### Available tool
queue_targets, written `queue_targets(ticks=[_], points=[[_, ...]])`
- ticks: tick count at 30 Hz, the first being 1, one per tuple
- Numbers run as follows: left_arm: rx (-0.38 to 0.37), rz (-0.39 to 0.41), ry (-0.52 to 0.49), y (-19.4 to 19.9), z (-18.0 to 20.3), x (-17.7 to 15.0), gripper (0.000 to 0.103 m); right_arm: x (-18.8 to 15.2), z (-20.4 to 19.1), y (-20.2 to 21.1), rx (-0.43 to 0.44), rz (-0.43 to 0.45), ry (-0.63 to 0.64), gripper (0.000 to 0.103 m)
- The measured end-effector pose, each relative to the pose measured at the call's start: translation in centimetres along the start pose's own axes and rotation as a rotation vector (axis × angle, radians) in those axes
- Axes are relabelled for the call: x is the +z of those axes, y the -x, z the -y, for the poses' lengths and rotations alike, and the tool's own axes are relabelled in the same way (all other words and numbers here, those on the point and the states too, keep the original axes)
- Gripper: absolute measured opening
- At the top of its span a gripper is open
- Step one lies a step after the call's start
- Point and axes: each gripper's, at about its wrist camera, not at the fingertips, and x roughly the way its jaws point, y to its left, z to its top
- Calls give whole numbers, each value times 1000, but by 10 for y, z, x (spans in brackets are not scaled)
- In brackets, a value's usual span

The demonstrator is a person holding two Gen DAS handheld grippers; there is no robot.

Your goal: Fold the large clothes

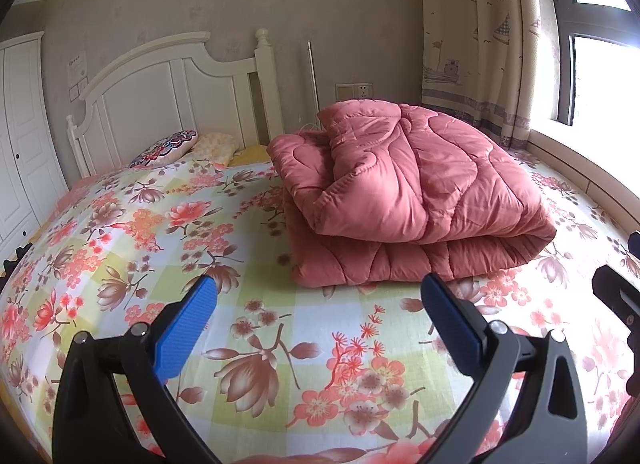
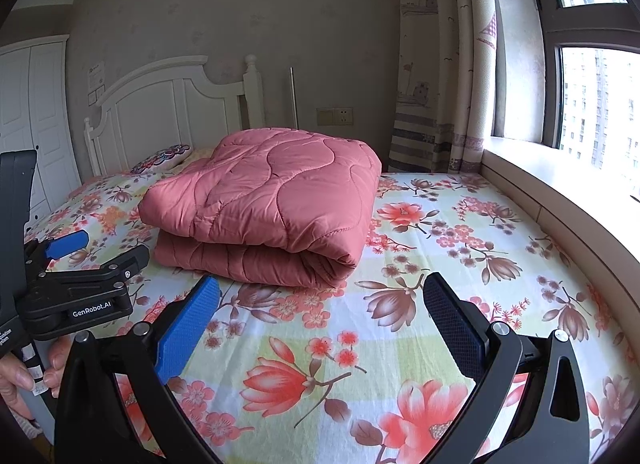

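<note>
A pink quilted comforter (image 1: 404, 192) lies folded in a thick stack on the floral bed sheet (image 1: 256, 328); its top layer is bunched and uneven on the left side. The right wrist view has the same comforter (image 2: 264, 208) with a smoother top. My left gripper (image 1: 320, 292) hovers open just short of the comforter's near edge, nothing between its blue pads. Over the sheet to the right of the stack's rounded corner, my right gripper (image 2: 322, 292) is open and empty too. A hand (image 2: 24, 376) holds the left gripper (image 2: 100, 252), which shows at the left of the right wrist view.
A white headboard (image 1: 172, 104) and small pillows (image 1: 168, 148) stand at the far end of the bed. A white wardrobe (image 1: 20, 136) is at the left. A curtain (image 2: 440, 64) and a window ledge (image 2: 560, 184) run along the right side.
</note>
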Motion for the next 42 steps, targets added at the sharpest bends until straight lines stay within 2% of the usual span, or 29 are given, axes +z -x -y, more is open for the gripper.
queue_targets(ticks=[21, 42], points=[[-7, 34, -9, 17, -1, 3, 101, 1, -6, 11, -2, 15, 4, 98], [-19, 169, 18, 77, -8, 12, 101, 9, -28, 54, -3, 88, 63, 98]])
